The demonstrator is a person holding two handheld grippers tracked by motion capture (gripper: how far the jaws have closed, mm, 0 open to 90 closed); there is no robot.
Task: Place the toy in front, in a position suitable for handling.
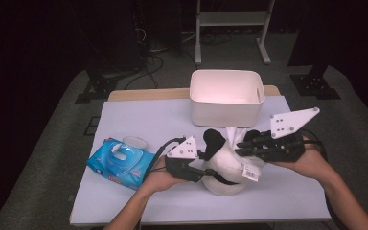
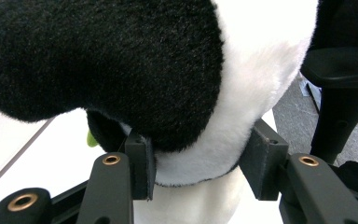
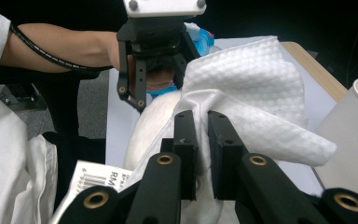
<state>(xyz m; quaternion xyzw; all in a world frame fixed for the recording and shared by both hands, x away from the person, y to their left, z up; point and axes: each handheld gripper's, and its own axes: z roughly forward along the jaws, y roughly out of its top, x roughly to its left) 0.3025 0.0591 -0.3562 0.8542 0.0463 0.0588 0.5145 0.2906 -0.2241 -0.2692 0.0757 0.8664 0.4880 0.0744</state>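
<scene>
A white bin (image 1: 226,98) is sitting at the table's far edge, and near of it the black-and-white plush toy (image 1: 226,165) is resting mid-table. The left gripper (image 2: 198,161) is clamping the plush between its jaws, while the right gripper (image 3: 203,140) is pinching a white wipe (image 3: 256,88) against it, with the blue wipes pack (image 1: 120,162) lying left.

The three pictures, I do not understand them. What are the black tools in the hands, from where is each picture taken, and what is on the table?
A person holds a two-jaw gripper in each hand. The high view looks down on the table from above. The other two come from cameras riding on the grippers, looking along their own black jaws.

The left gripper is clamped on a black and white plush toy that sits near the table's front edge. The right gripper pinches a white wipe lying against the toy. A barcode tag hangs from the toy.

Also on the table: a blue pack of wet wipes at the left, and a white bin at the far edge.
</scene>
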